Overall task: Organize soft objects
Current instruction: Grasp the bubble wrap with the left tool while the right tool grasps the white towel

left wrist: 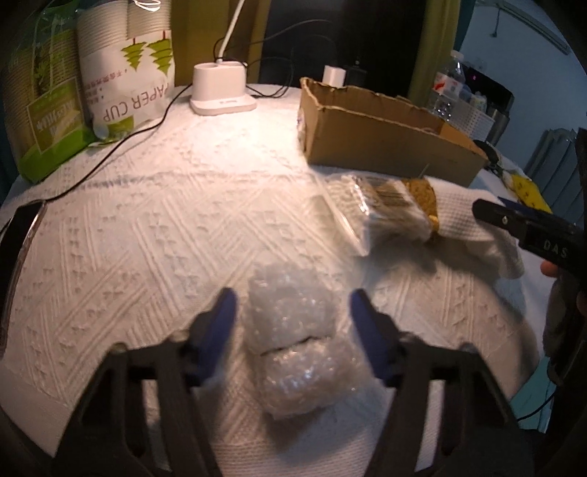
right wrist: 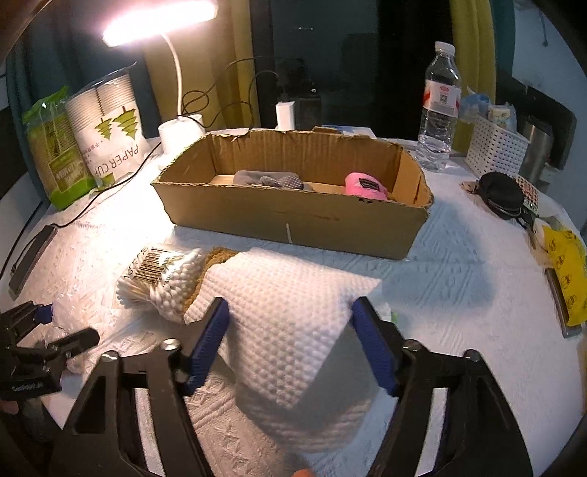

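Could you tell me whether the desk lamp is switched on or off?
On: the lamp head glows brightly and lights the white tablecloth.

A brown cardboard box (right wrist: 293,205) is sitting on a white counter (right wrist: 458,293) embossed with diamonds. Inside the box are lying a pink pouch (right wrist: 365,185) and a grey cloth (right wrist: 269,178). In front of the box, a white waffle-textured towel (right wrist: 290,323) is lying.

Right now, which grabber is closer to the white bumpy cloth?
Right. The right gripper has the white cloth between its fingers, jaws not visibly pressing it. The left gripper is off to the side, straddling a bubble wrap bundle.
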Demonstrator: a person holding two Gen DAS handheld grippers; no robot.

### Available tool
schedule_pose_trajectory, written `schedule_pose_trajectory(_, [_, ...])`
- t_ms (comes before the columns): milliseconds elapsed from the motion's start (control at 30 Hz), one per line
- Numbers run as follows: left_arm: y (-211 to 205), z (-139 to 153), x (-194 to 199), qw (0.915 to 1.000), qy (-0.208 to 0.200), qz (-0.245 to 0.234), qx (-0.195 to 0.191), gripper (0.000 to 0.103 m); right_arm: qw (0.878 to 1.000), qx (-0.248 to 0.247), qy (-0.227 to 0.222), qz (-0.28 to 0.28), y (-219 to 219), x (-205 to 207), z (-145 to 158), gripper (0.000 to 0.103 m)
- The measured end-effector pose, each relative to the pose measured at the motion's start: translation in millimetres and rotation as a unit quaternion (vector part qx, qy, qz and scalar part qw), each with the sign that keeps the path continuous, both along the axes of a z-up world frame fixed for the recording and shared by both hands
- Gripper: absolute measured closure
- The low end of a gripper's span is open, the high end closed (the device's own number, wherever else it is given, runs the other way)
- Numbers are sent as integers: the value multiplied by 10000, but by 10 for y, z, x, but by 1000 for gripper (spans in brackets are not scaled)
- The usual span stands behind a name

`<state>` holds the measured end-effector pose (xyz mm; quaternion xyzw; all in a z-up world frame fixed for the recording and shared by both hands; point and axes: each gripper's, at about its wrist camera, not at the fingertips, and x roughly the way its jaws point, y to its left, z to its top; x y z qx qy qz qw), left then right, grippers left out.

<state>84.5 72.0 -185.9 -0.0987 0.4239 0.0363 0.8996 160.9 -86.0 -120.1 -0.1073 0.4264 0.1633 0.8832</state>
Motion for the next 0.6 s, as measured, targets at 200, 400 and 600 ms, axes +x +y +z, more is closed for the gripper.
schedule_pose_trajectory(200, [-51, 39, 9, 9999, -59, -152, 1, 62, 9998, 35, -59, 162, 32, -30, 43, 76])
schedule_pose_trajectory(400, [-91, 112, 9, 9996, -189, -211, 5, 62, 9990, 250, -226, 286, 43, -96, 206, 80])
schedule_pose_trajectory(600, [-121, 230, -3, 9990, -357, -264, 8, 62, 9967, 510, -368, 512, 101, -169, 373, 80])
